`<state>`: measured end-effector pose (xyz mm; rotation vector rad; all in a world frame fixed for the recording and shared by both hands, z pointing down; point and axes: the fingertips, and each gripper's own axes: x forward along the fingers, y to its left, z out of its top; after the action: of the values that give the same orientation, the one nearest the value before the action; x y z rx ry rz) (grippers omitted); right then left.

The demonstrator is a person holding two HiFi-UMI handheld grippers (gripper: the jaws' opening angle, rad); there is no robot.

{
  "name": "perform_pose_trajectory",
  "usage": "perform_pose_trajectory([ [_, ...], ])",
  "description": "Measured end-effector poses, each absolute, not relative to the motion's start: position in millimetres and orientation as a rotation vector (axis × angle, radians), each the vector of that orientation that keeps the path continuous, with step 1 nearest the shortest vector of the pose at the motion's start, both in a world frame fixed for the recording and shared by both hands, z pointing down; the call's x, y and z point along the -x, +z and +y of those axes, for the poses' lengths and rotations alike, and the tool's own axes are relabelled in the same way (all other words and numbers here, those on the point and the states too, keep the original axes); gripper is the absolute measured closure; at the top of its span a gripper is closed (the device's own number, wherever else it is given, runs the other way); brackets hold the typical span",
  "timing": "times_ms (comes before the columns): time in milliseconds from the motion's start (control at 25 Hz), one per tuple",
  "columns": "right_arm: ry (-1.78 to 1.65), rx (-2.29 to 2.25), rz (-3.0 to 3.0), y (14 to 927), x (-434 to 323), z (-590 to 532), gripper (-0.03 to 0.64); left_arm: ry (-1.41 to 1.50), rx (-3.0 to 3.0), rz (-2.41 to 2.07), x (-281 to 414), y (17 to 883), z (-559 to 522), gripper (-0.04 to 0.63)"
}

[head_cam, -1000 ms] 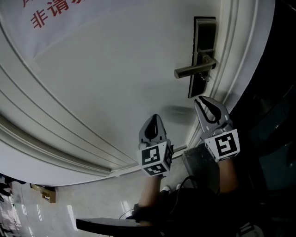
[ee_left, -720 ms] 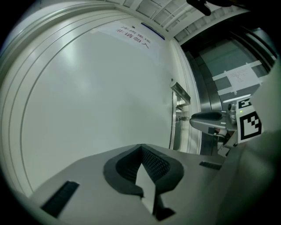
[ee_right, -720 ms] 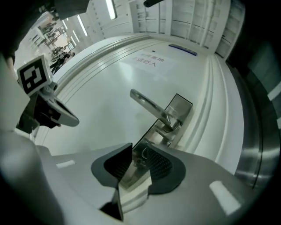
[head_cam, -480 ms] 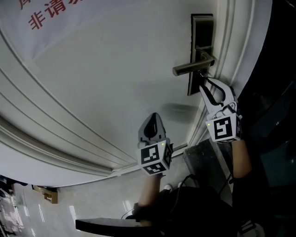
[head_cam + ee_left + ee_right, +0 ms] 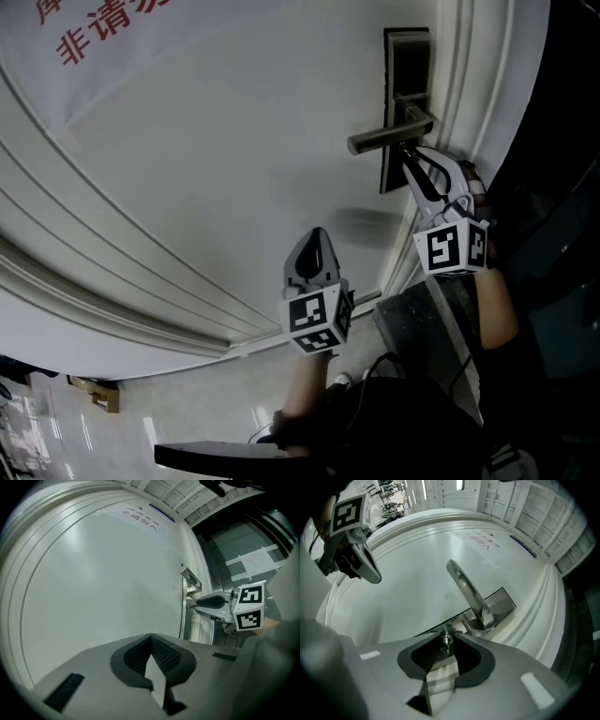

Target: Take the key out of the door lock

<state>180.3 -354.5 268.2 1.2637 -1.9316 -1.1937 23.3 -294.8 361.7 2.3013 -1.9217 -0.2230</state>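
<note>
Two tongs: right tongs (image 5: 446,635) spread around key (image 5: 447,642) below handle (image 5: 464,590); left tongs (image 5: 150,637) pressed together, well apart.

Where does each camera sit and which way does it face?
Head view: on the head, looking down the white panelled door; shows forearms, left gripper, right gripper.
Left gripper view: on that gripper, facing bare door beyond shut jaws.
Right gripper view: on that gripper, facing the small metal key between open jaws, under the silver lever handle.
Shared: each gripper view shows the other gripper.
</note>
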Motion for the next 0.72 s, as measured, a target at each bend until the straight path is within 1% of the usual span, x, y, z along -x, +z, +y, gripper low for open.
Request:
perform_pose_trajectory([
  [200,-1.243,-1.246,-1.854,268.7,-182.0,-361.1,0.55,-0.225,-2.299,-1.925,-23.5,361.9,-294.3,0.595],
  [400,-1.278,-1.241,-1.8,272.1,-185.2,-364.2,0.601,-0.238,-2.289,-1.937,-21.9,361.7,-293.6,0.595],
  [720,-1.337,-1.173,-1.726,272.8,-184.6,-364.1,0.606,-0.255,-2.276,-1.937,-19.8,362.1,-293.9,0.595],
])
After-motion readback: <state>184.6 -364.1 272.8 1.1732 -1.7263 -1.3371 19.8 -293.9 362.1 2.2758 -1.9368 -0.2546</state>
